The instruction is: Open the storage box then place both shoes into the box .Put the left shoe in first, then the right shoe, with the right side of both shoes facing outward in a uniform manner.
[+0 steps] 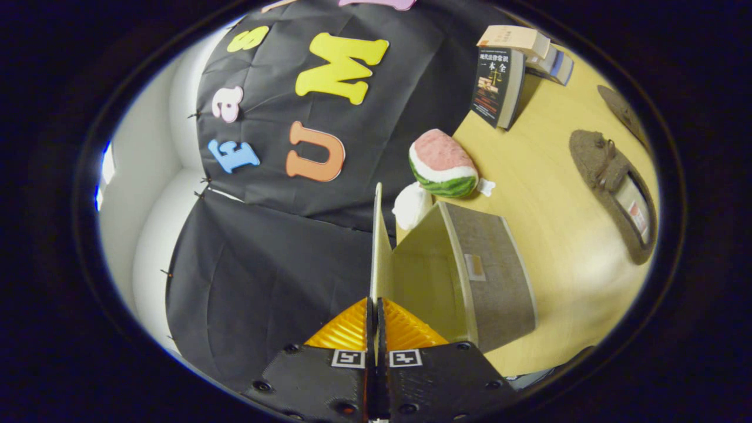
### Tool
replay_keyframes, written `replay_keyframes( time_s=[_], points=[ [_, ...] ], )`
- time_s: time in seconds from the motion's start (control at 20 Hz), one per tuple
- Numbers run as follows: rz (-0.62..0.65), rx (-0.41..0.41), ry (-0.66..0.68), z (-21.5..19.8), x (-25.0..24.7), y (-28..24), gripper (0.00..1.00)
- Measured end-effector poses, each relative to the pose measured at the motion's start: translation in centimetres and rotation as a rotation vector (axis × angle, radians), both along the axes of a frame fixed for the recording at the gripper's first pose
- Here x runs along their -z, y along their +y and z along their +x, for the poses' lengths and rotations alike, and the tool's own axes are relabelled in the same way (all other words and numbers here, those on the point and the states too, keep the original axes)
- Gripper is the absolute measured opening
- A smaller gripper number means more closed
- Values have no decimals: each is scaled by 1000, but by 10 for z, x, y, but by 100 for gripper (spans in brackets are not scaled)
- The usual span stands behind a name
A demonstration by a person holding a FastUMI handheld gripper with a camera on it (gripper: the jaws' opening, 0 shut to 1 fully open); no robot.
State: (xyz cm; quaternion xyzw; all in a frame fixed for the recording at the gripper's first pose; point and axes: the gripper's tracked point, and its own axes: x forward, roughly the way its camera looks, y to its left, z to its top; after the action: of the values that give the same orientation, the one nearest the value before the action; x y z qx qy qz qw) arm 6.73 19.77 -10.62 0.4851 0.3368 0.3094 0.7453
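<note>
Black cloth wall spans frame's left and centre | wooden table [546, 194] fills right | grey storage box [490, 270] centre-right, open | its lid [376, 247] upright, clamped between both gripper [376, 314] fingers, bottom centre | brown shoe [614, 188] far right | books [505, 70] upper right | watermelon plush [442, 163] just beyond box

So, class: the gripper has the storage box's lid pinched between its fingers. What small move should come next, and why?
Probably swing the lid a little further back, then release. The fingers are closed on its edge, and the lid stands on edge over the open storage box, whose inside looks empty. One brown shoe lies on the table beyond the box, waiting to go in.
</note>
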Motion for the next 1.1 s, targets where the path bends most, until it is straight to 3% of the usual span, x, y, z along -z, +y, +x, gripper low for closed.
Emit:
replay_keyframes(
  time_s=[0.35,0.6,0.7,0.9,1.1],
  points=[
    [-67,-94,-155,-3,-62,71,0],
    [-170,-153,-245,-1,-76,143,0],
    [-217,-190,-286,-8,-78,170,5],
    [-305,-278,-390,-23,-75,222,28],
    [-388,-266,-450,-29,-74,224,51]
  ],
)
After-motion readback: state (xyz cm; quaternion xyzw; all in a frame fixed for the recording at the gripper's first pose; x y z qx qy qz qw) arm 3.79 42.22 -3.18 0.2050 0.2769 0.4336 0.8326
